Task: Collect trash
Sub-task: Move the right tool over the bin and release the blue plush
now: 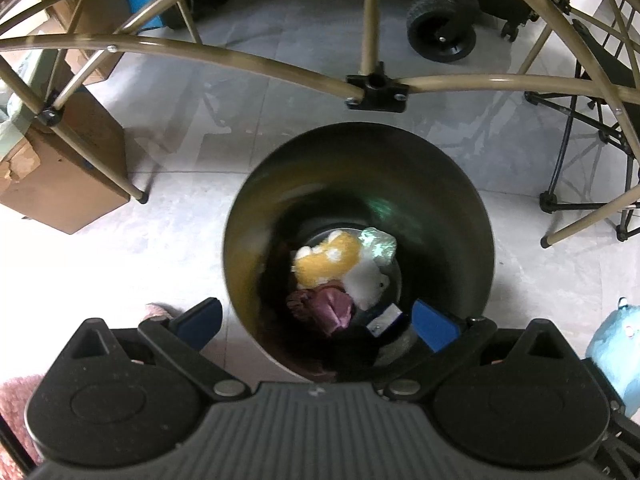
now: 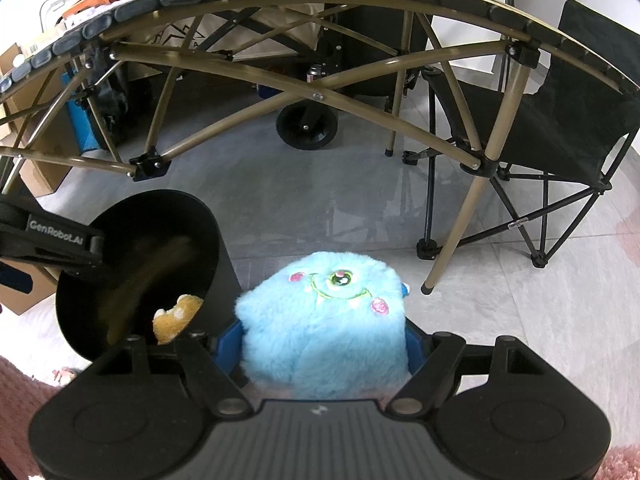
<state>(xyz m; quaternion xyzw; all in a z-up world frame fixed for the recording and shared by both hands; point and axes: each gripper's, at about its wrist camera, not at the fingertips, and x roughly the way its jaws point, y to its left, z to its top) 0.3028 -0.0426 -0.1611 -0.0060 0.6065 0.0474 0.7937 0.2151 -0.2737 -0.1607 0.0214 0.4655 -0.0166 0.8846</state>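
The right gripper [image 2: 324, 340] pinches a blue plush [image 2: 324, 320] between its fingers, face outward, long axis running away from them. The left gripper [image 1: 316, 320], fingers spread and empty, hangs over the bin [image 1: 256, 208]; only its view shows the orange plush [image 1: 328, 256], purple wad [image 1: 328, 306] and white scrap [image 1: 366, 280] inside.

Table frame [image 1: 240, 56] close above bin [image 1: 472, 216]

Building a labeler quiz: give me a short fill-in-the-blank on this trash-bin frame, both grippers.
1. The right gripper is shut on a fluffy ____ plush toy.
2. The left gripper, its jaws ____, hangs over the black bin.
3. Inside the bin, the orange-and-white item lies beside a ____ crumpled one.

Missing words: blue; open; purple
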